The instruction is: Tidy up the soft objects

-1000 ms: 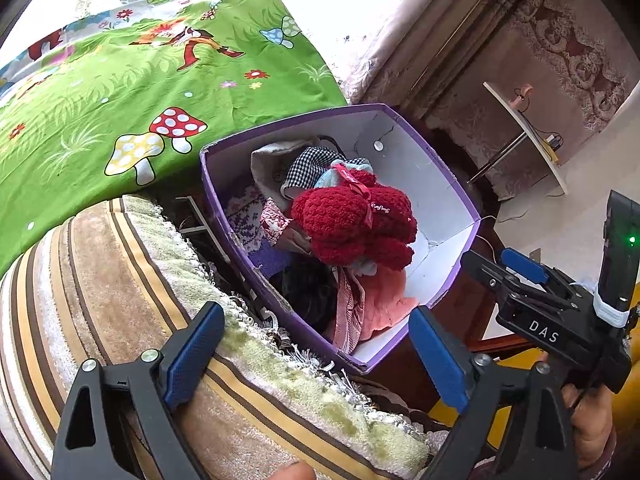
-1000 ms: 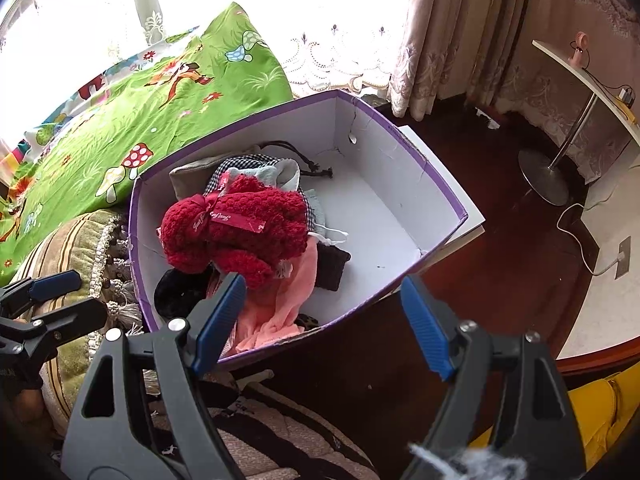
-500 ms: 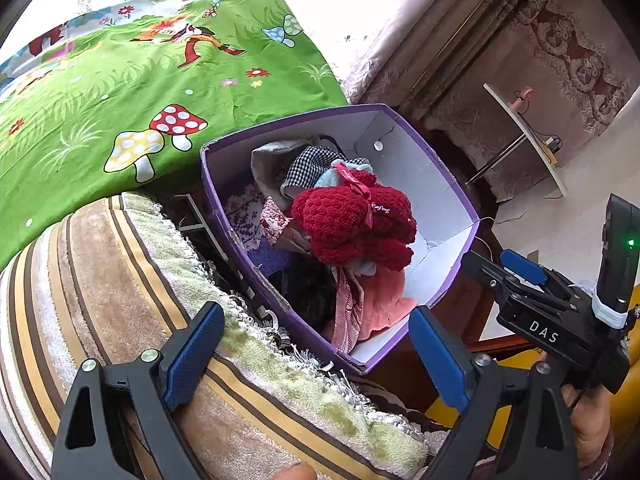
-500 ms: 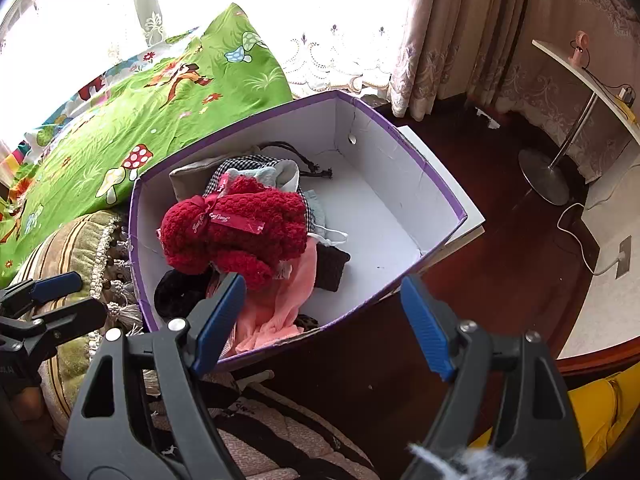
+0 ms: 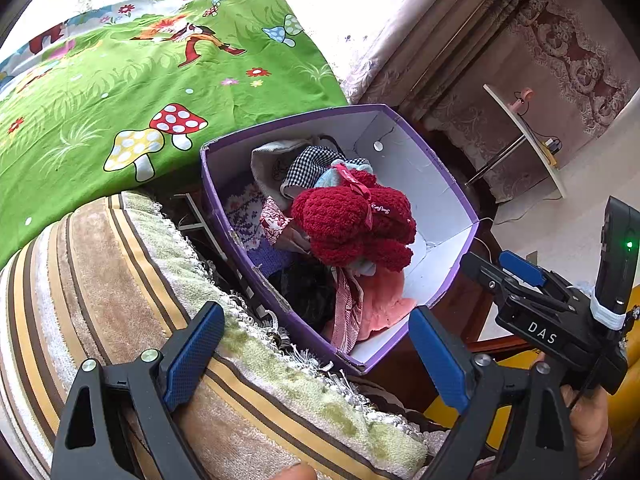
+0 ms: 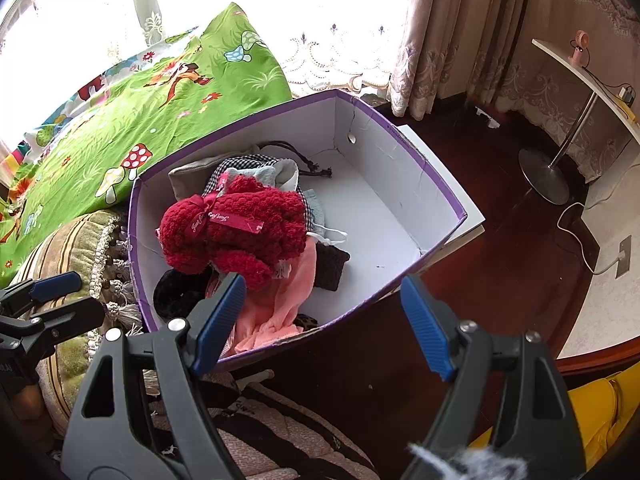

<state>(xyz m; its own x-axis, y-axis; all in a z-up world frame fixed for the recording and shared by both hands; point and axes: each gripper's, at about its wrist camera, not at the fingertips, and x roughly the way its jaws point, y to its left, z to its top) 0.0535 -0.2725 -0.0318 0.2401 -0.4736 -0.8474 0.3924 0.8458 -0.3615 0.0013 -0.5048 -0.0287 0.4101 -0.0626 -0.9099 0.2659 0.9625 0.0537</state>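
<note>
purple-edged cardboard forms the box (image 6: 400,136), which is set on the dark floor beside a striped cushion (image 5: 120,280) and a green printed sheet (image 5: 140,92). a pile of soft things is seen heaped against the box's near-left end; the far-right half of the white floor is left bare. the pile is topped by a red knitted bundle (image 6: 236,228), tied with a ribbon, its long axis laid roughly along the length of the box. a pink cloth (image 6: 280,304) is draped under it toward the near wall, and a black knitted piece (image 6: 330,266) is placed just beside it.

the right gripper (image 6: 320,320) is held above the near wall of the box, jaws spread wide with nothing between them; the red bundle is found ahead of it and to its left, just past the left pad. the left gripper (image 5: 316,354) is likewise held wide open and empty, over the cushion, with the box's corner between its pads and the bundle ahead. the right gripper is judged the nearer to the bundle, so any reach is expected to run forward and leftward.
</note>
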